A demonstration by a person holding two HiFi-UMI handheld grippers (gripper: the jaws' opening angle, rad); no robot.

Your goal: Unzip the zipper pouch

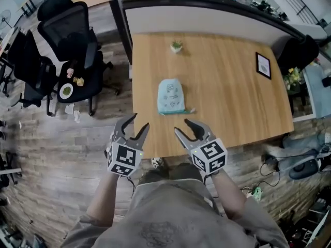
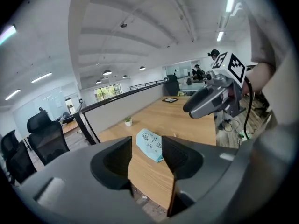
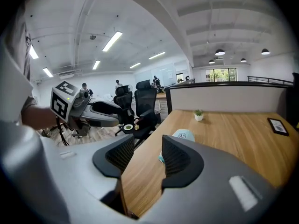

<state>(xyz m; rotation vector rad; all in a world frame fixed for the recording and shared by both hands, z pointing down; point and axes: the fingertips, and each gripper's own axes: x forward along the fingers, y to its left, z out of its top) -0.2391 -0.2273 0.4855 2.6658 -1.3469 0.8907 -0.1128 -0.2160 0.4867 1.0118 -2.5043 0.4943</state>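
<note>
In the head view, the zipper pouch [image 1: 170, 96] lies flat on the table [image 1: 232, 97], close to its near edge. What looks like the zipper side faces me. My left gripper [image 1: 138, 122] and right gripper [image 1: 183, 126] hover just short of that edge, flanking the pouch for an approach.

In the left gripper view, the jaws are spread wide and empty, with the pouch beyond them.

In the right gripper view, the jaws are likewise wide apart and hold nothing.

A grey partition [image 1: 207, 22] backs the wooden table [image 1: 232, 97]; black chairs [image 1: 70, 35] stand left of it on plank floor [image 1: 57, 159].
</note>
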